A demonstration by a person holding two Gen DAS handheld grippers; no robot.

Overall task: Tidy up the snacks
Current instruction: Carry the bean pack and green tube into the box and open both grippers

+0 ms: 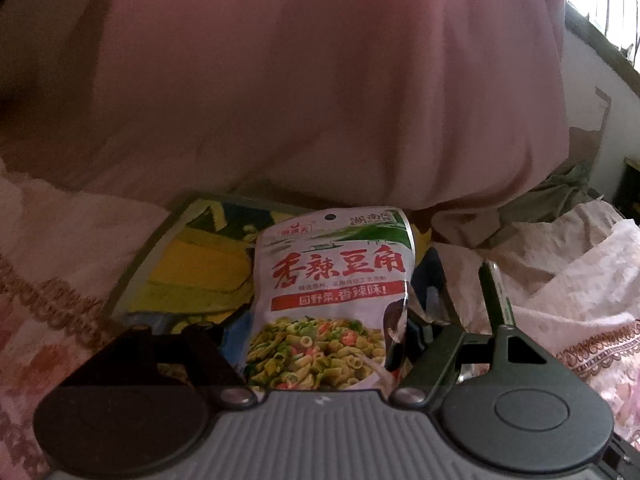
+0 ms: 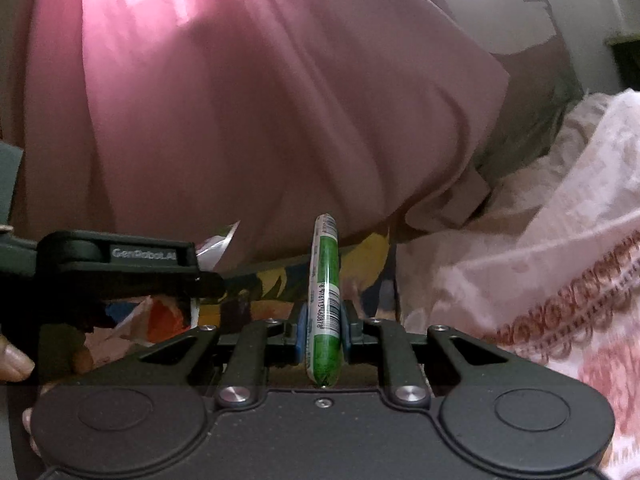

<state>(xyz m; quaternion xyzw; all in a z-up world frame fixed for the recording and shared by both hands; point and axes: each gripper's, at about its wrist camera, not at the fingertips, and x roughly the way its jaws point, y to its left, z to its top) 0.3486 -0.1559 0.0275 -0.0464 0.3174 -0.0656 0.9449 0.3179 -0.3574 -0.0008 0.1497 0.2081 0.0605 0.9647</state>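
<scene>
The left gripper (image 1: 320, 360) stands around the lower part of a spicy bean snack pouch (image 1: 332, 296); its fingertips are hidden behind the pouch, so I cannot tell whether the jaws clamp it. The pouch stands upright at 6 o'clock of the left wrist view, before a yellow printed box (image 1: 192, 272), with pink fabric (image 1: 320, 80) above.

The right gripper (image 2: 323, 332) is closed on a green sausage stick (image 2: 326, 300), blue pads (image 2: 301, 334) pressing both sides. The stick points to 12 o'clock, its barcode facing right. A lace cloth (image 2: 560, 280) lies at 3 o'clock.
</scene>
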